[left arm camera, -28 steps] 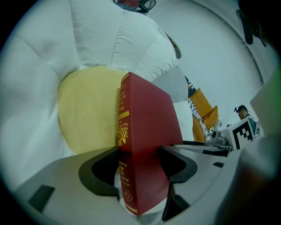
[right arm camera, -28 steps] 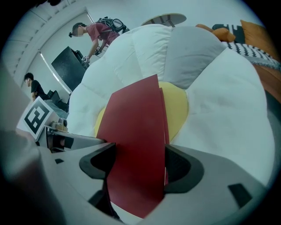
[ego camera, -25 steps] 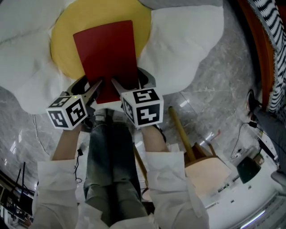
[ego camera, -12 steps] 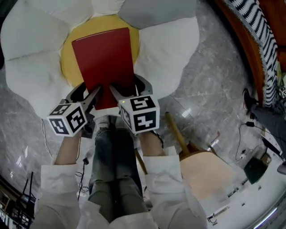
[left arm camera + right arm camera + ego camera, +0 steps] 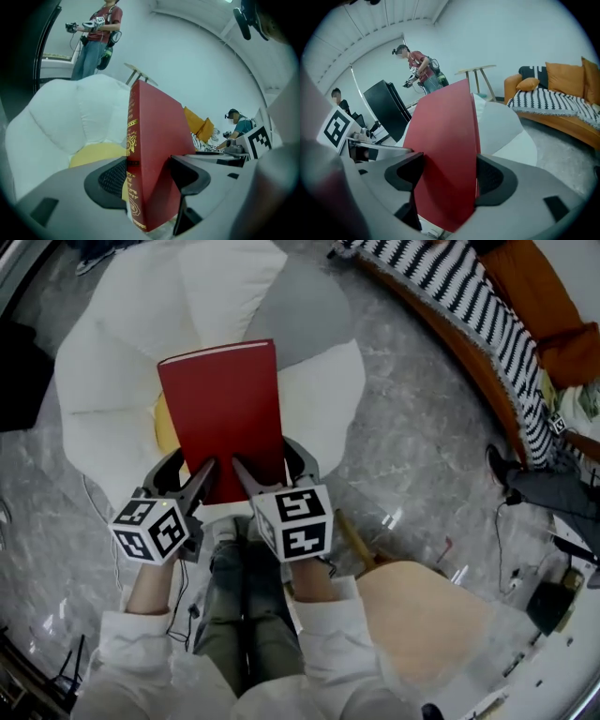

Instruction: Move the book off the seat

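We clamp our left gripper (image 5: 200, 476) on the spine-side near corner of the red hardback book (image 5: 223, 409), and our right gripper (image 5: 244, 471) on the other near corner. Its long axis runs straight away from us, over the white petal-shaped cushion seat (image 5: 103, 381). Bare grey marble floor (image 5: 422, 456) lies rightward.

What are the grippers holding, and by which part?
Both hold the red hardcover book by its near short edge: left gripper shut on the spine-side corner, right gripper on the opposite corner.
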A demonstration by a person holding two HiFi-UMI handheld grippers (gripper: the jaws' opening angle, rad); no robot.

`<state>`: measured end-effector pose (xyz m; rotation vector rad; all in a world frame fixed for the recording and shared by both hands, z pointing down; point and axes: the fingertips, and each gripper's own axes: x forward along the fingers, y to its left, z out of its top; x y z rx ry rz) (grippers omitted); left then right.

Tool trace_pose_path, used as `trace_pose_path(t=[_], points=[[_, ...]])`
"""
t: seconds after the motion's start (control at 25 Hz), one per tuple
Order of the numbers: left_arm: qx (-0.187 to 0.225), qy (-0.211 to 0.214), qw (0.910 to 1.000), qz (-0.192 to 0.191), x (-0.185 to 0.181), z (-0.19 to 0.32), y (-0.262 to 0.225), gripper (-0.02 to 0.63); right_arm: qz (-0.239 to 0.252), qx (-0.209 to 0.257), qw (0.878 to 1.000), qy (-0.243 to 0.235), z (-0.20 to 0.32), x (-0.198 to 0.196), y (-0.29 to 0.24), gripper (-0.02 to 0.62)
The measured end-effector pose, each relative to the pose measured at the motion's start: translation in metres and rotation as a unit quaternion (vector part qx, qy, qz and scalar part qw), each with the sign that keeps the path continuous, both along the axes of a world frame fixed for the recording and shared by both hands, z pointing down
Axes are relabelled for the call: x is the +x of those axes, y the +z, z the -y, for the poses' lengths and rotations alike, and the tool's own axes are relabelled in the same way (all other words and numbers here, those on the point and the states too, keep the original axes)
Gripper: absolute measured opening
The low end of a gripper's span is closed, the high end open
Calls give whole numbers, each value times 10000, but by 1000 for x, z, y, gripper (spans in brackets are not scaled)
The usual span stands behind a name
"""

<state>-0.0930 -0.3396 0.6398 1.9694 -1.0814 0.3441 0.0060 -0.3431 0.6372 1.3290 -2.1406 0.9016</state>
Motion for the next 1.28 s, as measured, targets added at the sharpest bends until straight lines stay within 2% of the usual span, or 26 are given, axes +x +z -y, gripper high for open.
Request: trace_pose_path(t=[0.36, 0.64, 1.12, 1.28], points=[[519, 12, 9985, -159, 11, -15, -129, 288, 51, 638, 9973, 358, -18, 13, -133, 348], [952, 118, 9953, -114, 19, -33, -219, 288, -23, 1065, 9938, 325, -38, 20, -222, 348], [1494, 204, 9886, 37, 0, -73, -320, 288, -18, 1407, 9897, 271, -81, -1, -322, 348], [1593, 90, 9872, 13, 0, -85, -347, 288, -100, 1647, 9861, 187, -91, 0, -348, 348]])
